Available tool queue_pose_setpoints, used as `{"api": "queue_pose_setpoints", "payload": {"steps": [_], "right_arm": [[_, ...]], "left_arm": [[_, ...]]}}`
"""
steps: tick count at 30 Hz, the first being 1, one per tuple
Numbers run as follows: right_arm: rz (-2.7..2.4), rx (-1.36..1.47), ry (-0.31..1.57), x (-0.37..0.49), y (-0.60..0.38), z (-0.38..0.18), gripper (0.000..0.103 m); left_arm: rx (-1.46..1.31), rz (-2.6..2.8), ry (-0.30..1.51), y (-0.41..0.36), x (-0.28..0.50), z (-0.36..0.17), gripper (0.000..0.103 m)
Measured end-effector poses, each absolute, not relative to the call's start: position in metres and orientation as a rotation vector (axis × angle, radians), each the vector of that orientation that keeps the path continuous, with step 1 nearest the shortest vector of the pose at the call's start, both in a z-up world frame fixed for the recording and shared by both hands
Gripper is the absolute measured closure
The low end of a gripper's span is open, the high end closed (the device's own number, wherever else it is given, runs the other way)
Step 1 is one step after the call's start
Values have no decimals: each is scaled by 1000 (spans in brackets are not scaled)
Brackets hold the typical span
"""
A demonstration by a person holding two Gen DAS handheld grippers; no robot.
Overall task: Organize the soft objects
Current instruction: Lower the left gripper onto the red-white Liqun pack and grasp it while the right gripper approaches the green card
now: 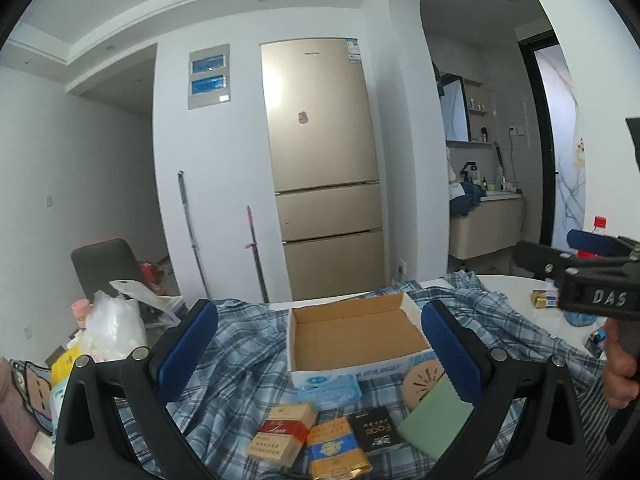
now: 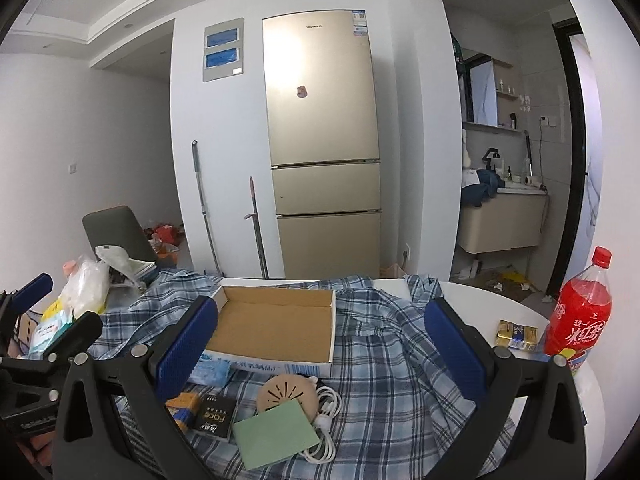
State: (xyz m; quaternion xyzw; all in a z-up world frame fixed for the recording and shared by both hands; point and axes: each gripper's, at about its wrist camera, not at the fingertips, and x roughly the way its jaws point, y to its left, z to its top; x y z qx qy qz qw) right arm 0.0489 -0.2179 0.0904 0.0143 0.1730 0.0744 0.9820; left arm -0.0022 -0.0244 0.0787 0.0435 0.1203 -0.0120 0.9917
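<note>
An open, empty cardboard box (image 1: 356, 332) (image 2: 276, 326) sits on a blue plaid cloth (image 1: 248, 344) (image 2: 384, 344) spread over the table. In front of the box lie a blue tissue pack (image 1: 330, 390), a green sponge (image 1: 434, 424) (image 2: 276, 434), a round beige disc (image 1: 422, 384) (image 2: 286, 394), cigarette packs (image 1: 282, 434) and a black Face box (image 1: 376, 432) (image 2: 214, 420). My left gripper (image 1: 320, 360) is open and empty above these items. My right gripper (image 2: 320, 352) is open and empty above the box's front edge; its body also shows in the left wrist view (image 1: 592, 280).
A red drink bottle (image 2: 580, 312) and a gold pack (image 2: 516, 334) stand on the white table (image 2: 500, 300) at right. Plastic bags and packets (image 1: 112, 328) (image 2: 80, 292) pile at left. A white cable (image 2: 326, 420) lies by the sponge. A fridge (image 1: 324, 168) stands behind.
</note>
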Motion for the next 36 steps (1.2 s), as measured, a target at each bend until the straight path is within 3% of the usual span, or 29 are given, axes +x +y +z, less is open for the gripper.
{"api": "queue_pose_setpoints", "payload": {"steps": [9,23,26,33,36], "right_arm": [[150,49,417,70,-216,63,0],[225,-1,693,105,-198,-14,0],[235,-19,709,107,-194,-19,0],[266,4,755,113,-194,-26,0],[264,-7,753,113,-193,-26,0]], "left_arm": [[19,-80,353,-15,33,60,0],[-44,-91,771,26,107,-28,0],[-98,-132,782,41,110,-30,8],[-121,-134,892,66,123,-43,13],[-187,-156,956,81,132,-56,28]]}}
